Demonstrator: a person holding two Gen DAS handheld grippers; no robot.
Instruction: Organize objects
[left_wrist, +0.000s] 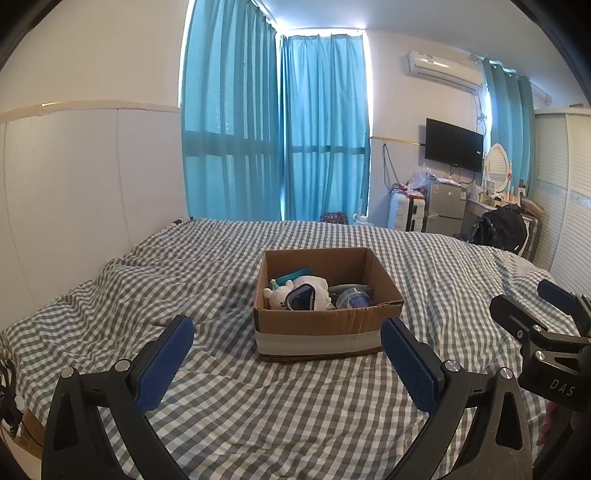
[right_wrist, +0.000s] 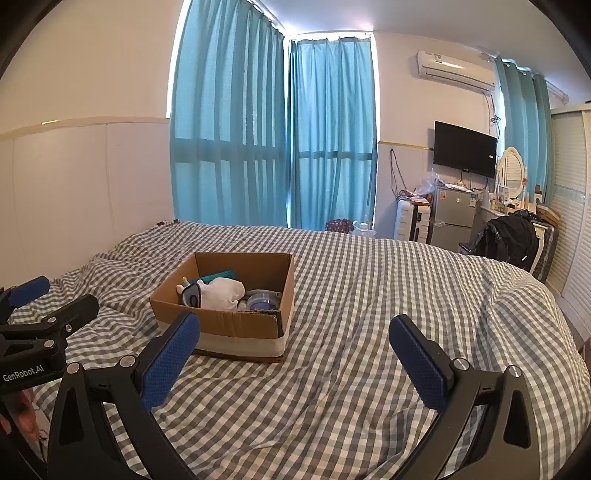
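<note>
An open cardboard box stands on the checked bed cover. Inside lie a white plush toy, a roll of tape and a teal flat item. My left gripper is open and empty, held above the cover just in front of the box. My right gripper is open and empty, to the right of the box. Each gripper shows at the edge of the other's view: the right one and the left one.
The bed with grey-white checked cover fills the foreground. A white headboard wall is at left. Blue curtains, a TV, a small fridge and a black bag on a chair stand beyond the bed.
</note>
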